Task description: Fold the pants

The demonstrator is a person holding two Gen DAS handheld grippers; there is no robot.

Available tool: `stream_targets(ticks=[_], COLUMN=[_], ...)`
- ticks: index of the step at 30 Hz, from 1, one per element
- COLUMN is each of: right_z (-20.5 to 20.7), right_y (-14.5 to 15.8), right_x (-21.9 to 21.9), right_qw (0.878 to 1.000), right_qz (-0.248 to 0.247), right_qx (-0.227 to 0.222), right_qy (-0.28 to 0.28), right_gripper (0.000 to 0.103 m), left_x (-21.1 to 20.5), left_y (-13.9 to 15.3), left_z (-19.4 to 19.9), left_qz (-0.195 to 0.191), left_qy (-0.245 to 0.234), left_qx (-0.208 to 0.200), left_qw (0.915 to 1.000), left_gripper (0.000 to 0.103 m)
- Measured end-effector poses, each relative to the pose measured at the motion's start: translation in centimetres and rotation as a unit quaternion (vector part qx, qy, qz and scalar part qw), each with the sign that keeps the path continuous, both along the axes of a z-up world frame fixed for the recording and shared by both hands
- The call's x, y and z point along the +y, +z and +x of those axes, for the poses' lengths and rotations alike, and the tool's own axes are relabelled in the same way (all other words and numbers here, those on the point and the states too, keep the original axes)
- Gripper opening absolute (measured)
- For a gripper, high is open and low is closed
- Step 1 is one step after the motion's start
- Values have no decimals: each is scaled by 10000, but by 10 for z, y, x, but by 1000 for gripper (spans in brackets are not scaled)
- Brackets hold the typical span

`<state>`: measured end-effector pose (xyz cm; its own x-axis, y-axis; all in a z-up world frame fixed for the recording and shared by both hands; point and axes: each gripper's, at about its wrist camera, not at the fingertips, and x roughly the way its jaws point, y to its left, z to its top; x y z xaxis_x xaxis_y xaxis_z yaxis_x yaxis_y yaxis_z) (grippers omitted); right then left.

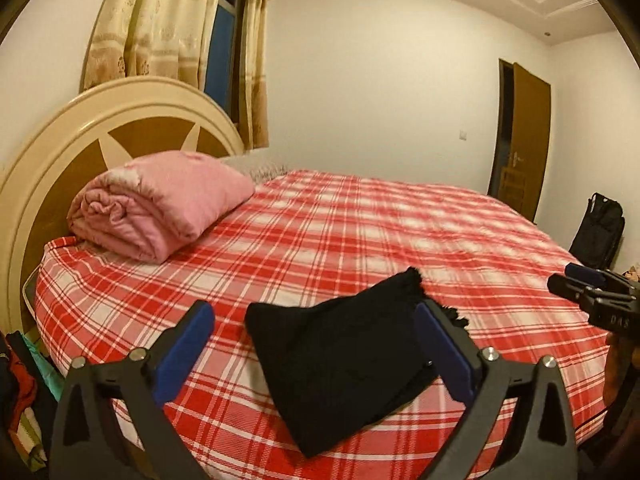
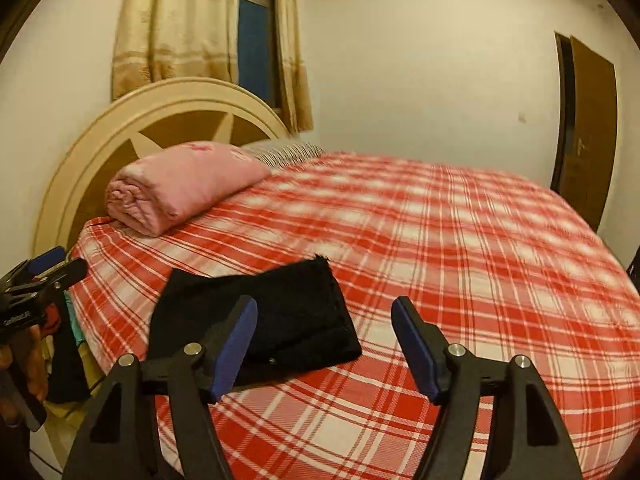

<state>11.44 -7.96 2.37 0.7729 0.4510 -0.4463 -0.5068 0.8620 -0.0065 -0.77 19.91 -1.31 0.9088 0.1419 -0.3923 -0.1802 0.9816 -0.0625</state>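
Note:
The black pants (image 1: 340,364) lie folded into a compact stack on the red plaid bed sheet (image 1: 360,240), close to the near edge. My left gripper (image 1: 312,312) hovers open in front of them, holding nothing; its right finger overlaps the stack's right side in view. In the right wrist view the pants (image 2: 288,312) sit ahead and to the left, partly behind the left finger of my open, empty right gripper (image 2: 325,304). Each gripper shows at the edge of the other's view: the right gripper (image 1: 562,277) and the left gripper (image 2: 72,261).
A folded pink quilt (image 1: 160,204) rests by the round cream headboard (image 1: 60,148). A black bag (image 1: 600,232) stands by the brown door (image 1: 528,140). Clothes (image 1: 20,392) are piled on the floor at the bed's left. The plaid sheet (image 2: 460,240) stretches bare to the right.

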Motion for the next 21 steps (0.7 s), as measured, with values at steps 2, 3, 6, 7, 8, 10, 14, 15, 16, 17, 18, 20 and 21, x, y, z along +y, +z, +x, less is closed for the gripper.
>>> stream_targets(ticks=[2,3,6,7,8,10,14,15,16,17,18,20,21], right_z=[-8,-12,-23,-25,-26,-28,-34,-35,-35,-35,-36,-37,-37], right_y=[5,7,8,8,7,6,4,4,4,3,3,2,2], right_x=[1,2,1,1,1,1,2,2,3,2,3,4,4], right_qw=[10000,9999,9999,9999,9998,9998,9998,9998,9998,9998,9997,9997,9997], right_qz=[25,46,37,33,32,33,26,28,30,32,35,42,39], right_qx=[-30,-42,-93,-96,-98,-80,-62,-57,-57,-57,-55,-54,-49], right_qy=[48,86,122,130,145,161,174,189,203,207,216,220,220], right_gripper=[71,72,72,72,72,72,72,72,72,72,72,72,72], left_x=[0,-1,-3,-4,-4,-6,-13,-14,-14,-15,-15,-16,-16], left_y=[3,5,7,7,6,6,6,6,6,6,6,4,3], left_z=[-3,-5,-6,-7,-7,-8,-10,-11,-11,-10,-10,-9,-8], left_qz=[2,-5,50,51,48,51,102,112,121,126,133,134,127], left_qy=[11,-10,-8,-17,-36,-50,-101,-112,-124,-131,-130,-132,-129], left_qx=[-60,-84,-103,-110,-101,-90,-72,-77,-73,-60,-55,-26,-4], left_qw=[10000,10000,9999,9999,9999,9999,9999,9998,9998,9998,9998,9998,9998], left_gripper=[103,103,103,103,103,103,103,103,103,103,103,103,103])
